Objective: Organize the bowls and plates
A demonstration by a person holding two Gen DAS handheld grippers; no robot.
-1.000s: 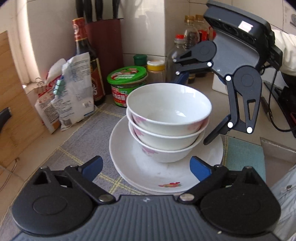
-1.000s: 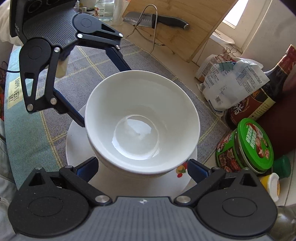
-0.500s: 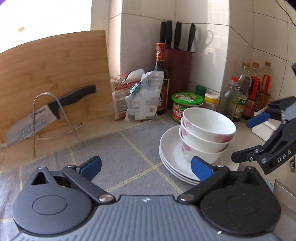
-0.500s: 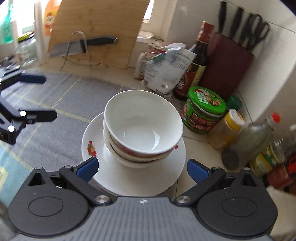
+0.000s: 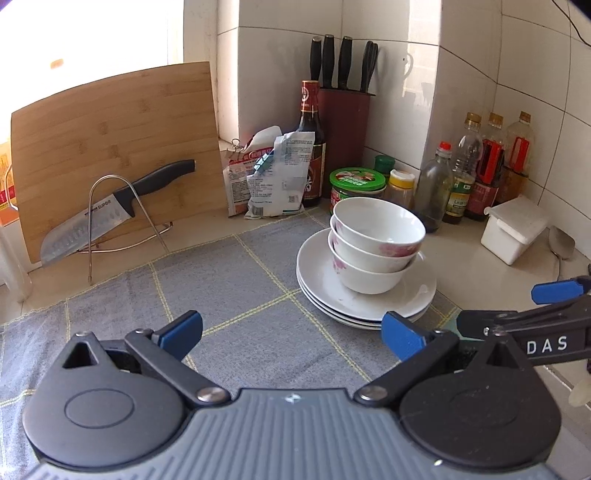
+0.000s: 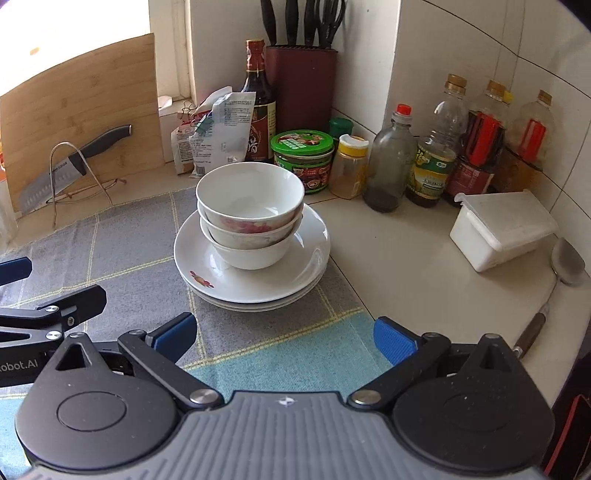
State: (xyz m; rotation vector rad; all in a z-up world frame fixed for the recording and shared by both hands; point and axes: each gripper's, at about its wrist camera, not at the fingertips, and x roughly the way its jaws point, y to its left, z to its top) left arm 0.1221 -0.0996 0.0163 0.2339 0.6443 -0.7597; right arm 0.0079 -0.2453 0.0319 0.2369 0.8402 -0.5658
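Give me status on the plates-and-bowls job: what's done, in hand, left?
Done: three bowls sit nested on a stack of plates, on the grey mat. In hand: nothing; the left tongs and right tongs are both open and empty, apart from the stack. Left: no loose plates or bowls show in either view, so the job looks about finished.

A: What's around me?
B: White tiled walls (image 5: 480, 74) meeting in a corner, bright window (image 5: 92, 33) at left, blown out.
A: Surface?
B: Beige worktop (image 6: 399, 258), grey checked mat (image 5: 229, 288) over my side of it. Bamboo board (image 5: 110, 129) leans under the window. Daylight, soft shadows on the tiles.
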